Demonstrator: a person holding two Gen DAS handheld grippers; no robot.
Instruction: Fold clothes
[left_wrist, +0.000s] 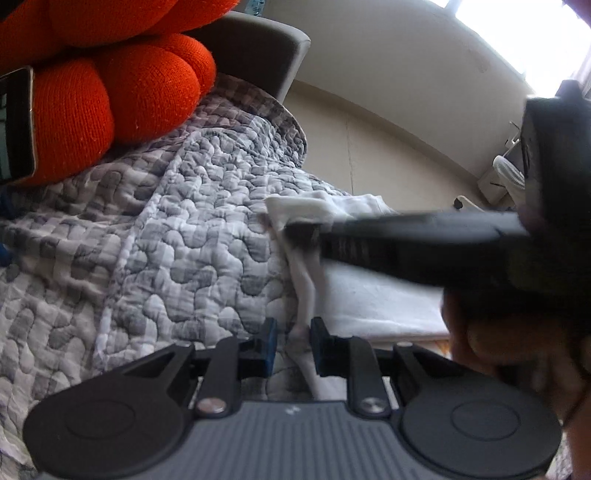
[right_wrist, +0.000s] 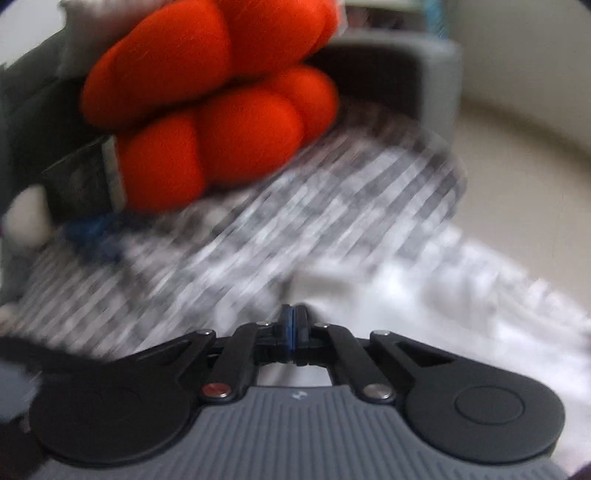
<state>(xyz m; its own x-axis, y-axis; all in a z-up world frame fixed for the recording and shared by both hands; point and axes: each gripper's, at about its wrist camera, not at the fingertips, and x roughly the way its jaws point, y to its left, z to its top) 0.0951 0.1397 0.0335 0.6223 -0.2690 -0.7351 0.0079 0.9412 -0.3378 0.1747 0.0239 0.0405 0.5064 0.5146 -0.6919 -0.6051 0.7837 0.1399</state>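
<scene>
While my left gripper (left_wrist: 293, 347) sits low in the middle of its view, its jaws stand narrow with a twisted strand of the white garment (left_wrist: 369, 295) running up between the blue pads (left_wrist: 271, 343); whether they actually pinch it I cannot tell. My right gripper (right_wrist: 293, 328) has its jaws pressed fully together at the lower centre of its own blurred view, and in the left view it reaches in from the right side with its tip against a bunched corner of the cloth, apparently nipping it. Outward from the tools, the garment lies in the centre-right of the left view on the grey quilted cover (left_wrist: 166, 240), partly flat, partly gathered. An orange knitted cushion (left_wrist: 122, 85) fills the upper left, with a grey headboard (left_wrist: 258, 48) behind it. I judge the cloth light, limp and thin: it will sag and twist from any single pinch, so I would take it at two corners or along a hem, well apart, to keep an edge straight for folding.
</scene>
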